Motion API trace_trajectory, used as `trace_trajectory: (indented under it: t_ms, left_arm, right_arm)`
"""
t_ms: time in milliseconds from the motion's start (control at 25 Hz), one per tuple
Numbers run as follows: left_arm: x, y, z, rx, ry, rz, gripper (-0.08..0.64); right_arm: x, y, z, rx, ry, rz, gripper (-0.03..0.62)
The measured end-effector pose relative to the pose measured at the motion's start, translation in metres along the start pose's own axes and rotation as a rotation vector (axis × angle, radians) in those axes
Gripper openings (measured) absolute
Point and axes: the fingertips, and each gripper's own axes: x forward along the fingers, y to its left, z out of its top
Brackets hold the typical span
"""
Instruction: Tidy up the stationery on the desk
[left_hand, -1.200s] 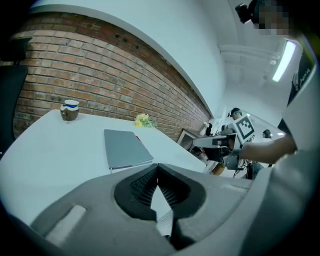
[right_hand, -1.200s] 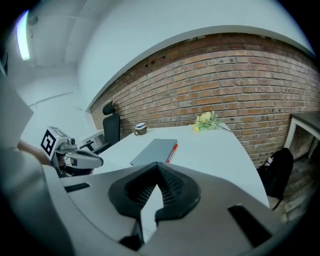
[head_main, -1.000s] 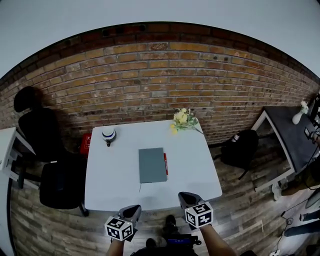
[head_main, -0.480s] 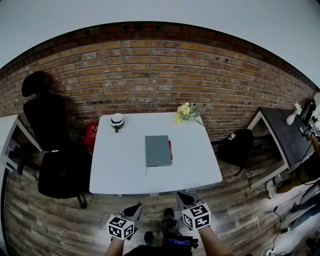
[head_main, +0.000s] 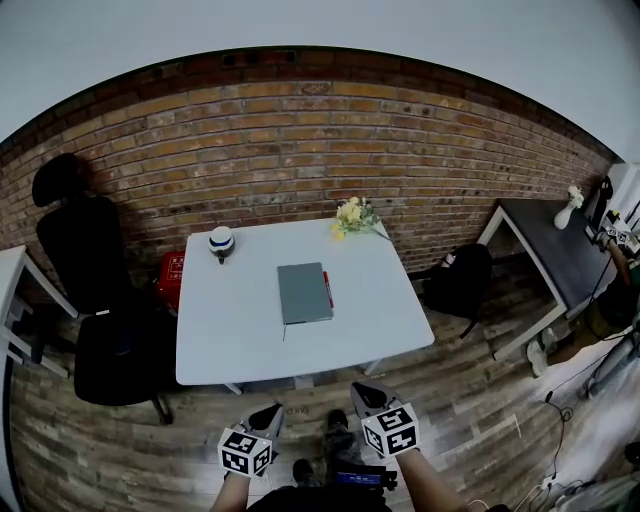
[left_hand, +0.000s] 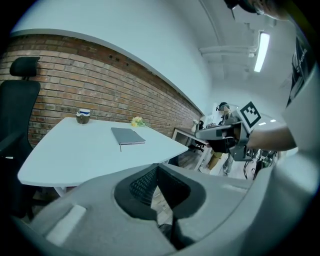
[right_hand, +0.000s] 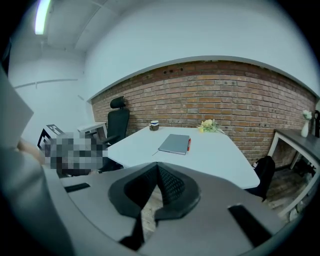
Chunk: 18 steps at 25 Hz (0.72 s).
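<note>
A grey notebook (head_main: 304, 293) lies shut in the middle of the white table (head_main: 230, 340), with a red pen (head_main: 327, 289) along its right edge. A thin dark stick (head_main: 284, 331) pokes out at its near left corner. A small round pot (head_main: 221, 241) with a white and blue top stands at the far left corner. Both grippers hang over the wooden floor, short of the table's front edge. My left gripper (head_main: 271, 411) and right gripper (head_main: 359, 391) are shut, with nothing between the jaws. From the gripper views I see the notebook (left_hand: 128, 135) (right_hand: 174, 143) well ahead of the jaws.
Yellow flowers (head_main: 352, 214) lie at the table's far right corner. A black office chair (head_main: 95, 300) and a red box (head_main: 170, 280) stand left of the table. A black backpack (head_main: 460, 280) sits on the floor at right, by a dark desk (head_main: 545, 245). A brick wall is behind.
Both grippers have drawn back from the table's front edge, and floor now shows between them and the table. The whole view has shifted a little. Both jaws stay shut.
</note>
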Motion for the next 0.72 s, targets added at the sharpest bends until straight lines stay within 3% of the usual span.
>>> trace_trajectory:
  t_ms: [720]
  left_arm:
    - [0.0043, 0.002, 0.0053, -0.024, -0.003, 0.009, 0.011]
  right_arm:
    - [0.001, -0.0024, -0.0005, -0.007, 0.008, -0.009, 0.008]
